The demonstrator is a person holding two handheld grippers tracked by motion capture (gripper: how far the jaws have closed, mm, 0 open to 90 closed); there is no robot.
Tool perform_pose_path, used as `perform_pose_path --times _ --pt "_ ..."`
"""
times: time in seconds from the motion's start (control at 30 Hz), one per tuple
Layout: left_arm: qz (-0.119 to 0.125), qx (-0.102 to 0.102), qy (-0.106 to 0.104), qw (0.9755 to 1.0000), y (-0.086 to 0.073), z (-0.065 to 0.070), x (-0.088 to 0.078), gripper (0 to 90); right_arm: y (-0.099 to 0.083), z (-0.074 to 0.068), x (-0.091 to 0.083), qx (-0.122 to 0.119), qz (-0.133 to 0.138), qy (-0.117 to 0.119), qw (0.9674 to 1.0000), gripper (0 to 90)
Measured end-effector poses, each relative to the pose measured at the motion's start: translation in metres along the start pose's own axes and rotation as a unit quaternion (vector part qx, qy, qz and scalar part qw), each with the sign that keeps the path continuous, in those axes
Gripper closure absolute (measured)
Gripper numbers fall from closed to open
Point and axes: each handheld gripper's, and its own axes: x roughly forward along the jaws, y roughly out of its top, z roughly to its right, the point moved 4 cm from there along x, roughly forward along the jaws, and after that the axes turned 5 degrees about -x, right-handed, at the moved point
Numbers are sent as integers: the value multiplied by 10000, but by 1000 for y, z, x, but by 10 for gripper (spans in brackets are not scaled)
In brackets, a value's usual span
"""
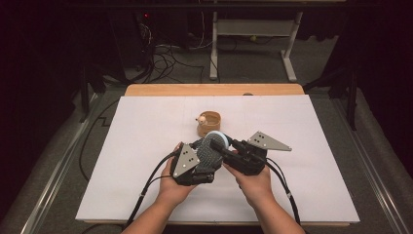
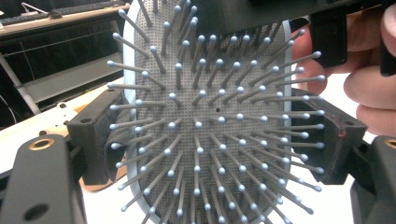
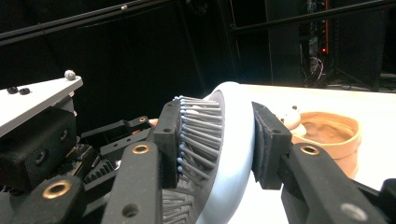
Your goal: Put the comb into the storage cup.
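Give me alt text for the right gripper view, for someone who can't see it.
The right gripper has its black fingers clamped across a pale blue hairbrush with grey bristles, one on the bristle tips, one on its back. Behind sits a tan wooden bowl on the white table.

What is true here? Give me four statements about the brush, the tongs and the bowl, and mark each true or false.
1. The left tongs clamp the hairbrush by its two side edges. True.
2. The right tongs hang open above the bowl. False: they are shut on the hairbrush, one pad on the bristles and one on its back.
3. The bowl stands on the white board, beyond both hands. True.
4. The hairbrush has a red back. False: its back is light blue and the bristle pad is grey.
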Motion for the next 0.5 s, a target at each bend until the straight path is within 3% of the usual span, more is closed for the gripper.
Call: perform_pose_path --times 0.5 --pt "-39 -31 -20 10000 2 -1 0 204 2 0 1 53 12 -12 10000 627"
